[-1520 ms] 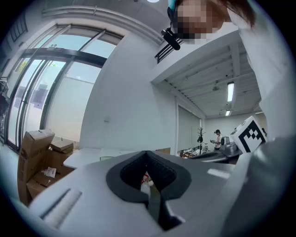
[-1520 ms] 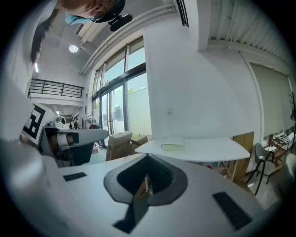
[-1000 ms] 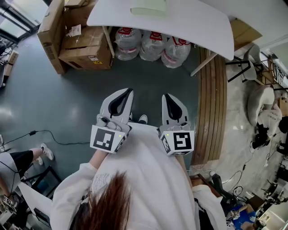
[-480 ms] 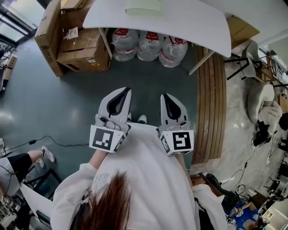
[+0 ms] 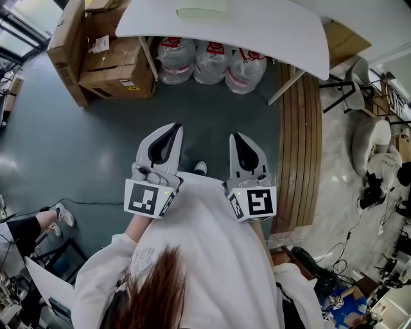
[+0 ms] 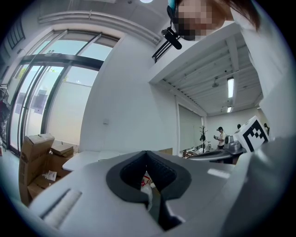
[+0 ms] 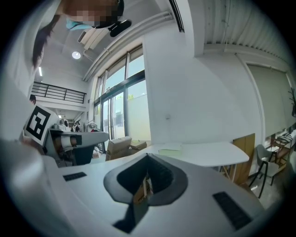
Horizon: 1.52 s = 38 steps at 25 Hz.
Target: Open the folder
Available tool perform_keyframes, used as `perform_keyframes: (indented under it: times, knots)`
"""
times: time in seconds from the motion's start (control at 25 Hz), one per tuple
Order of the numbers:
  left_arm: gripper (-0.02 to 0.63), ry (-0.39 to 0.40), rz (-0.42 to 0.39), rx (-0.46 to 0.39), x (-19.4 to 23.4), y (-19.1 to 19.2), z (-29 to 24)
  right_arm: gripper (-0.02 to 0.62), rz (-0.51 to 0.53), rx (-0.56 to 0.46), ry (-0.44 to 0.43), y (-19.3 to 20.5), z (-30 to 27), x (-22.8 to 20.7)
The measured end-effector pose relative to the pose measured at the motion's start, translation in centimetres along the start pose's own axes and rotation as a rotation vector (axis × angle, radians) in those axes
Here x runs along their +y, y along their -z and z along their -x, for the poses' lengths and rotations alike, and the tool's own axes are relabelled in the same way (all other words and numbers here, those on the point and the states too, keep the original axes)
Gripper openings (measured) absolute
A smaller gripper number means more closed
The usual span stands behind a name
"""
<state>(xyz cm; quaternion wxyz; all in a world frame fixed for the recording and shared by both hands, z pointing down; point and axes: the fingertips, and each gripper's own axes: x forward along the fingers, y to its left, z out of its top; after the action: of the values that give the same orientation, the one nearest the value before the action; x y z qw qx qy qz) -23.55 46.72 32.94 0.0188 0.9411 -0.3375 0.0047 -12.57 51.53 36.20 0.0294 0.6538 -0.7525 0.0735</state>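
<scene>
Both hands are tucked in close to the chest, side by side, white sleeves visible, and each set of tongs points about level and forward at the table (image 5: pixel 270 29). The left tongs (image 5: pixel 172 127) are pressed together with the tips meeting and nothing between them. The right tongs (image 5: pixel 237 136) read the same: tips closed to a point, nothing pinched, angled a touch downward. The marker cubes sit at the rear of both, just in front of the torso. Both tongs hang over the grey-green floor (image 5: pixel 77 148), well short of the table edge. The folder (image 5: pixel 201 11) is pale green and lies flat on the white table top; it looks closed. In the head view it sits at the upper frame edge, partly cut off, well apart from both tongs with nothing touching it. Three wrapped water jugs (image 5: pixel 209 61) stand under the table, and cardboard boxes (image 5: pixel 106 61) are stacked just left of it.
</scene>
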Motion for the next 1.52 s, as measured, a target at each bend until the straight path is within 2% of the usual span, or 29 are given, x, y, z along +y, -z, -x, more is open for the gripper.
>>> perform_keyframes:
  times: [0.24, 0.48, 0.64, 0.96, 1.32, 1.52]
  knots:
    - [0.009, -0.017, 0.008, 0.008, 1.6, 0.0, -0.8, 0.006, -0.007, 0.011, 0.009, 0.0, -1.3, -0.4]
    - [0.009, 0.009, 0.031, 0.016, 4.0, 0.0, -3.9, 0.007, -0.007, 0.029, 0.038, -0.5, -4.7, -1.5]
    - [0.009, 0.013, 0.056, 0.044, 6.8, -0.2, -7.0, 0.006, -0.001, 0.033, 0.072, -1.7, -7.8, -2.7]
    - [0.008, 0.045, 0.073, 0.023, 12.8, -1.4, -11.3, 0.007, -0.005, 0.042, 0.131, -2.3, -13.0, -4.1]
    - [0.008, 0.074, 0.086, 0.039, 16.5, -0.3, -13.5, 0.006, -0.012, 0.032, 0.191, -2.6, -17.3, -5.2]
    - [0.008, 0.056, 0.097, 0.050, 18.1, 0.3, -13.7, 0.007, -0.009, 0.032, 0.184, -2.9, -19.1, -5.0]
